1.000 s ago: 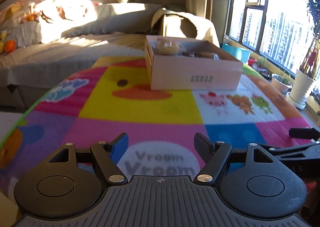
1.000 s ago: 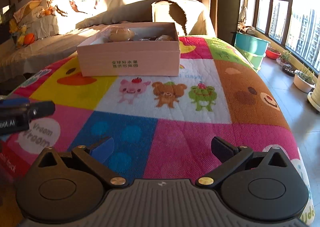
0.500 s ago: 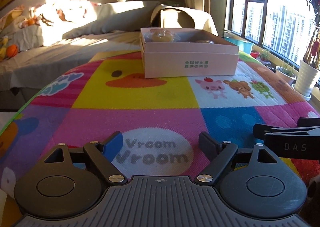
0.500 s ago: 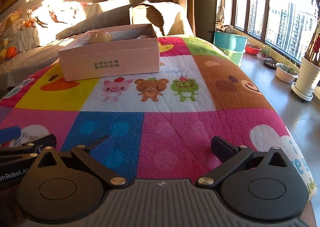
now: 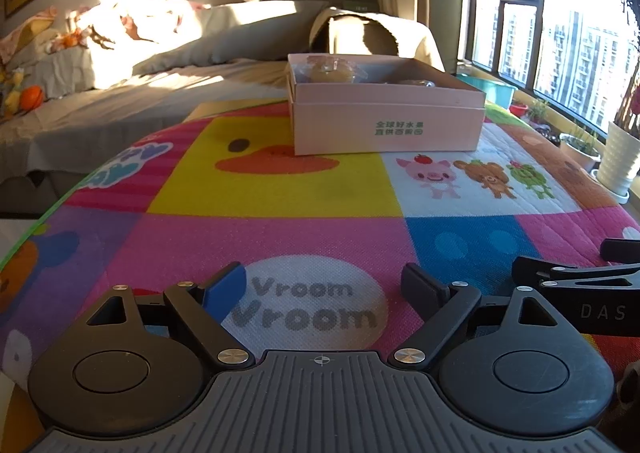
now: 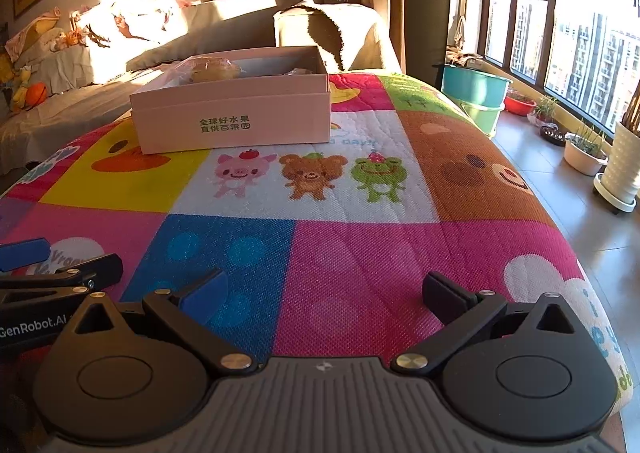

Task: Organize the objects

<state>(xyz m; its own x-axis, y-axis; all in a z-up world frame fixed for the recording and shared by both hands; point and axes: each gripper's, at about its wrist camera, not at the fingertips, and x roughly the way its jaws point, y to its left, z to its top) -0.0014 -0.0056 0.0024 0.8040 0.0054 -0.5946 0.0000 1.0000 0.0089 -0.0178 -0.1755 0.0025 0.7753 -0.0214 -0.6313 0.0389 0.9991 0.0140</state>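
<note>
1. Left gripper (image 5: 322, 287): jaws wide, just been opening, nothing between them. Right gripper (image 6: 324, 295): spread wide, empty.
2. One pink cardboard box (image 5: 386, 125) at far end of the cartoon play mat (image 6: 360, 253), well apart from both grippers.
3. Inside: two, perhaps three plastic-wrapped buns (image 6: 212, 69); exact count unclear.
4. Judged light, soft, crushable, wrap slippery; best pinched gently across the middle.

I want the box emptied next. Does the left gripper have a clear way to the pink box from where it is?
Probably yes. The left gripper is open and empty, its jaws having just been opening, and only bare play mat lies between it and the pink box. It needs a forward reach.
</note>
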